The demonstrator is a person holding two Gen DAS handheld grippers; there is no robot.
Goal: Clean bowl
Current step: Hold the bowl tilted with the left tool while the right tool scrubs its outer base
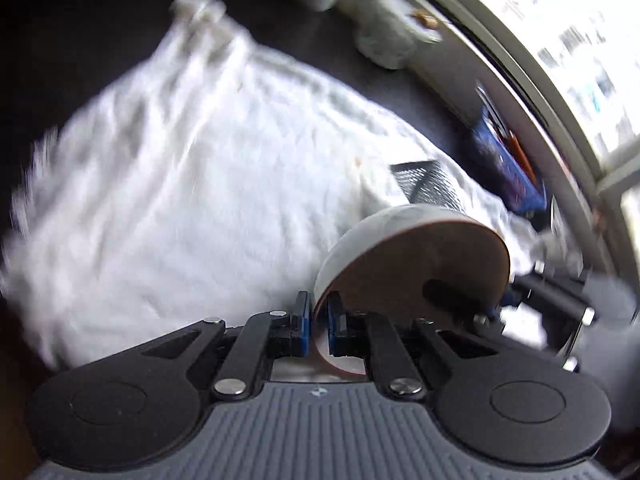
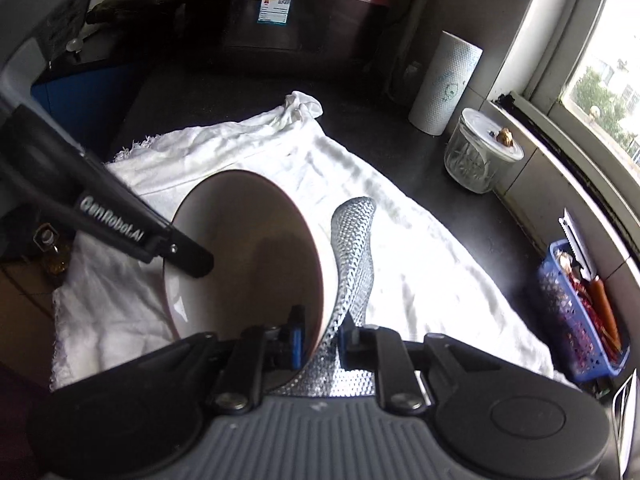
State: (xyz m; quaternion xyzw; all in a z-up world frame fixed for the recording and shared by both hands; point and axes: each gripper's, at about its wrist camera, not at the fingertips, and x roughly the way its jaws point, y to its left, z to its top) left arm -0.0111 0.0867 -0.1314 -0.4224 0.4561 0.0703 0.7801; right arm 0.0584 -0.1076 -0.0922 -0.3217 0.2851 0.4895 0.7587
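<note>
The left hand-held gripper (image 1: 319,326) has its two blue pads pressed together on the thin rim of the bowl (image 1: 404,264), one pad inside and one outside, so the bowl is tipped up on its side above the white cloth (image 1: 192,168). The bowl is smooth and round, white on the outside and brown inside, with a thin reddish edge. In the right wrist view, the right hand-held gripper (image 2: 322,338) is clamped on the bowl's (image 2: 248,256) rim too, with a silver mesh scrubbing cloth (image 2: 354,248) squeezed between its right-hand pad and the bowl's outer wall; the bumpy, shiny mesh curls up behind the bowl. The left hand-held gripper's black arm comes in from the left there, and the white letters "GenRobot.AI" (image 2: 111,220) can be read on it. Under it all lies the crumpled, soft white cloth (image 2: 420,264), spread over the dark table (image 2: 460,216), with frayed edges on the left. To the right sits a blue plastic basket (image 2: 576,320) full of small holes, with an orange thing like a carrot in it. Farther back stands a clear glass jar (image 2: 476,160) with a white lid, then a tall roll of white paper towel (image 2: 446,84). At the very back is a big dark red cooker (image 2: 288,4) with a blue and white sticker (image 2: 274,2); its writing is too small to read
</note>
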